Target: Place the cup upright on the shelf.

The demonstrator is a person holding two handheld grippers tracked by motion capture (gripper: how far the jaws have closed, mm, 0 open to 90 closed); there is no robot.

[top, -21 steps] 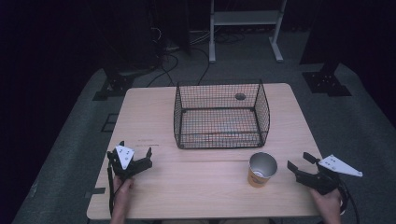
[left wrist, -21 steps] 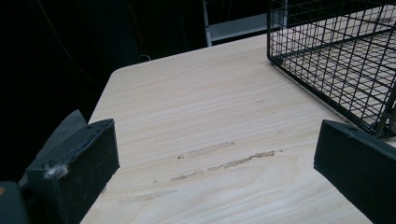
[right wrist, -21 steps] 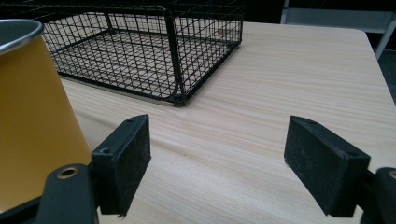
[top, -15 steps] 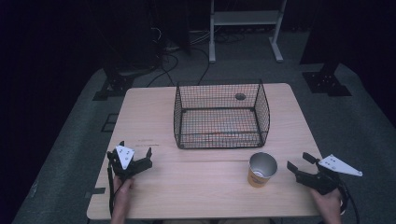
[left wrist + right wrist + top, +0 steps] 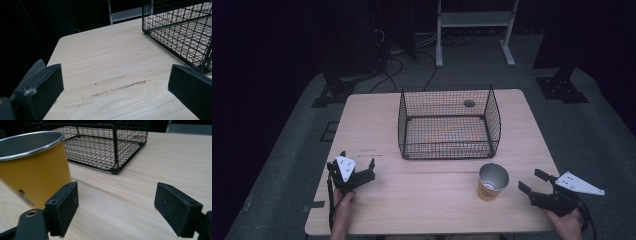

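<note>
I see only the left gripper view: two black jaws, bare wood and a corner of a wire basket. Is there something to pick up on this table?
Observer: Yes. A yellow cup with a metal rim stands upright in front of the wire basket, toward the table's right side.
Operator: Is the right gripper holding it?
Observer: No. The right gripper is to the right of the cup, jaws open and apart from it.
Operator: Is anything inside the basket?
Observer: Nothing that I can make out in the high view; its mesh floor looks bare.
Operator: And my left gripper?
Observer: The left gripper sits near the table's front left, jaws open, nothing between them.
</note>
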